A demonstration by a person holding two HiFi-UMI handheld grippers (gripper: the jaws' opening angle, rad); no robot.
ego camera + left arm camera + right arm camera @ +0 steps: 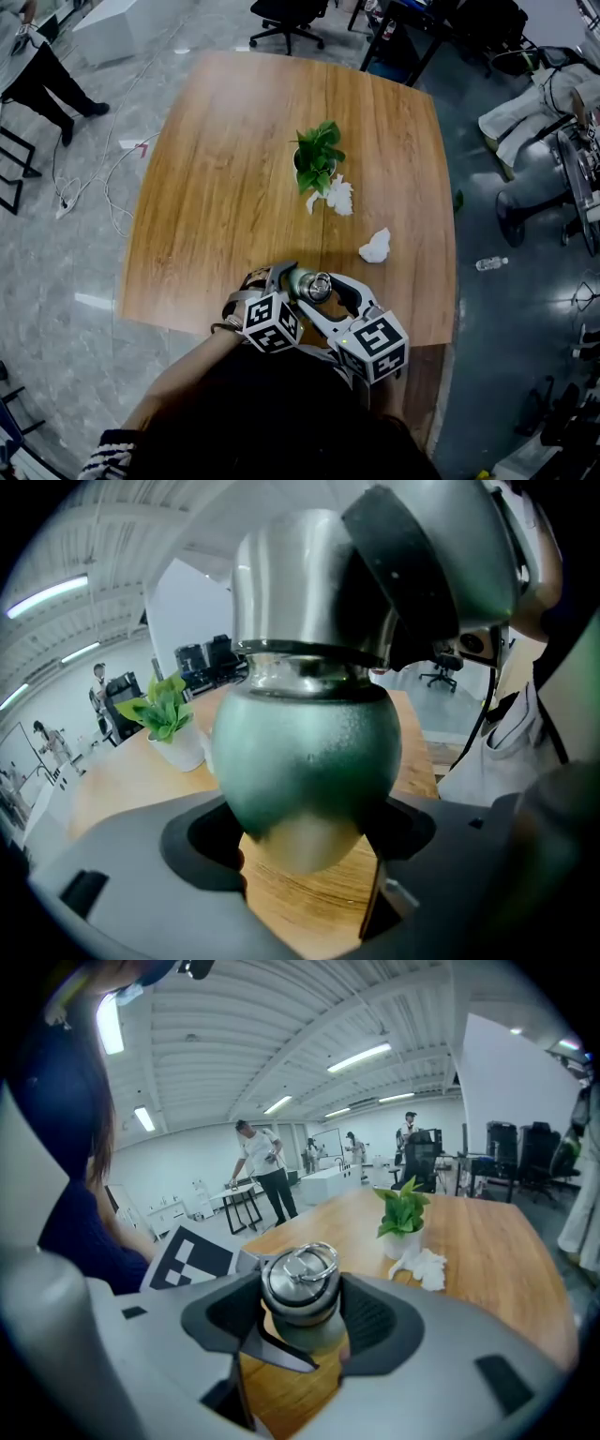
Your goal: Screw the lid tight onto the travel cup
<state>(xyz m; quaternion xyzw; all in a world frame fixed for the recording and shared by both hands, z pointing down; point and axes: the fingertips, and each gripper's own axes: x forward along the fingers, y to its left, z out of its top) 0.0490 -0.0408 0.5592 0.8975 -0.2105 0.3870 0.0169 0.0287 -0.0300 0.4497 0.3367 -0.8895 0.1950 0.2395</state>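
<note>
A green travel cup (305,761) with a rounded body is held above the near edge of the wooden table (234,187). My left gripper (305,841) is shut on the cup's body. A steel lid (300,1283) with a ring on top sits on the cup's neck. My right gripper (298,1312) is shut on that lid. In the head view both grippers meet at the cup (302,283), the lid (317,286) pointing right, left gripper (281,298) on the left and right gripper (342,305) on the right.
A small potted plant (317,161) stands mid-table, with crumpled white tissue (338,196) beside it and another wad (376,247) nearer the right edge. Office chairs, desks and people stand on the floor around the table.
</note>
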